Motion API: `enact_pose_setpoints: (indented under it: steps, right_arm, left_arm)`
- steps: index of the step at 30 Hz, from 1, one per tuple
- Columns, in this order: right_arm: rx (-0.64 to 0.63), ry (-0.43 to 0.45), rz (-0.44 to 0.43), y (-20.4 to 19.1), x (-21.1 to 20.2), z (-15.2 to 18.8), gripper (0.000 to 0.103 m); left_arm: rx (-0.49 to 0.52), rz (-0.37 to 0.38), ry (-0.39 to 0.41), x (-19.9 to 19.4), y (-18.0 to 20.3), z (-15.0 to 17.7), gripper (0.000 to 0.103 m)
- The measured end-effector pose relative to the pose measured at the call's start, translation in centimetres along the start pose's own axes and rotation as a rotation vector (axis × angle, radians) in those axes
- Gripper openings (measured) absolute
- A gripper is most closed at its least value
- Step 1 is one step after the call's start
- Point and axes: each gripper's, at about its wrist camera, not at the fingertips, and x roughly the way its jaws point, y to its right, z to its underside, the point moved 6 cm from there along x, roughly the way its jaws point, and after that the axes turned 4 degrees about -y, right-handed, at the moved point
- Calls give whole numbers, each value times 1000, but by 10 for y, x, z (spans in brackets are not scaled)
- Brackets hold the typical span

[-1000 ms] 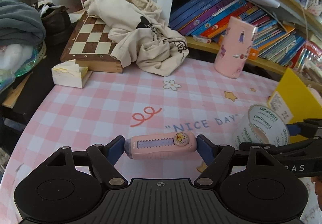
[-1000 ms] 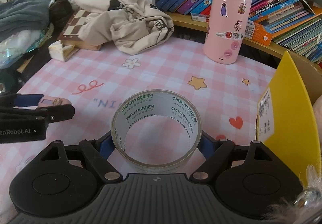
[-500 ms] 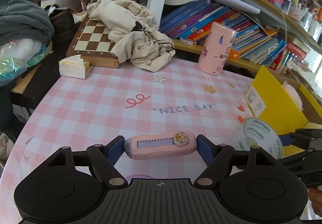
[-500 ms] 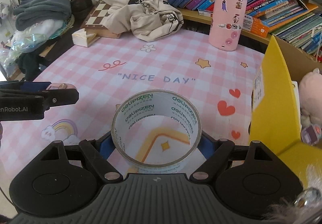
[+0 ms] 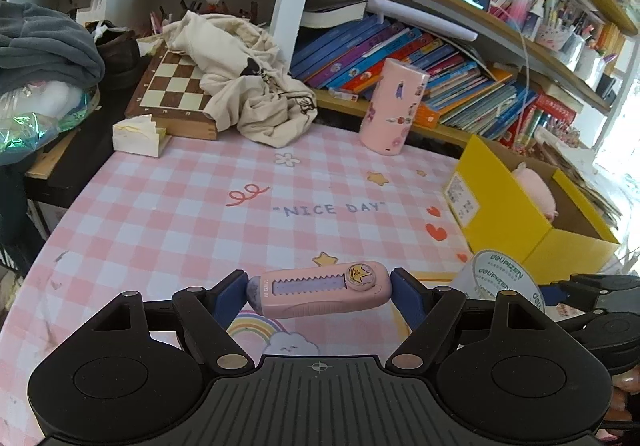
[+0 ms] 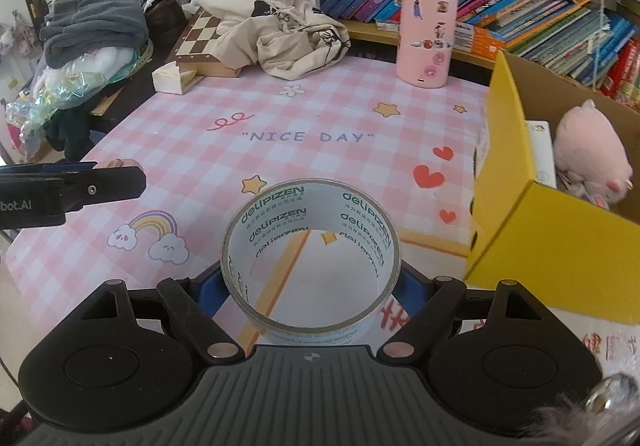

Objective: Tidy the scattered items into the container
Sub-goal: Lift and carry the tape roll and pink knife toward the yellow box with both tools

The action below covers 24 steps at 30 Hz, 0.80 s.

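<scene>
My left gripper (image 5: 318,288) is shut on a pink utility knife (image 5: 320,289) with a star button, held sideways above the pink checked tablecloth (image 5: 192,213). My right gripper (image 6: 311,282) is shut on a roll of clear tape (image 6: 311,254) printed "delipizen"; the roll also shows in the left wrist view (image 5: 502,280). The yellow cardboard box (image 5: 516,217) stands open at the right, with a pink plush toy (image 6: 588,149) inside. The left gripper shows at the left edge of the right wrist view (image 6: 72,185).
A pink stickered cylinder (image 5: 394,111) stands at the back. A beige cloth bag (image 5: 248,81) lies on a chessboard (image 5: 176,89), with a small cream box (image 5: 138,133) beside it. Bookshelves (image 5: 460,77) run behind. Grey clothes (image 5: 44,49) pile at the left.
Both grippers have pulled back and risen with their items. The yellow box's open top and the plush toy inside have come into view.
</scene>
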Motion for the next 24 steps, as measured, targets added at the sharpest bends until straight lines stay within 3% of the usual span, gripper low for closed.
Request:
enact_pose_setpoints:
  steps: [24]
  right_arm:
    - [163, 11, 130, 38, -57, 62, 82]
  left_arm:
    - [72, 190, -43, -14, 62, 25, 78]
